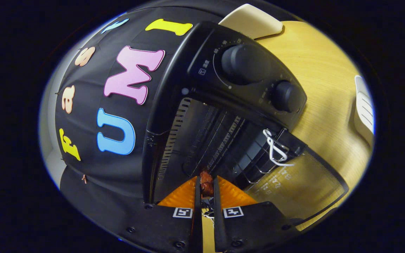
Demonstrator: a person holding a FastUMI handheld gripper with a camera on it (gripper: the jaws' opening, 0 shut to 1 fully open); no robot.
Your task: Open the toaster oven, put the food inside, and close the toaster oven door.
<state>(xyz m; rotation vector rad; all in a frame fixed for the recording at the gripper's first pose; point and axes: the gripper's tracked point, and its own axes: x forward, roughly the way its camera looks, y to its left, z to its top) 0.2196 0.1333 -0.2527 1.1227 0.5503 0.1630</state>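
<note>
Tongs (pixel 206 188): fingers close together, clamped on a small reddish-brown, lumpy piece of food (pixel 206 186) at their tips.
Food: held at the mouth of the oven's cavity.
Toaster oven (pixel 202 116): black, boxy, matte metal; two round smooth knobs (pixel 245 64); slotted vents along one inner wall.
Door (pixel 304 182): glass, hanging open, dotted border.
Rack (pixel 258 158): thin wire bars inside.
Desk (pixel 325 80): pale wood grain.

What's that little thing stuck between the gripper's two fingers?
In the gripper view, a small reddish-brown piece of food sits pinched between the fingers of the hand-held gripper, right at the toaster oven's open mouth, its door already down.
</note>
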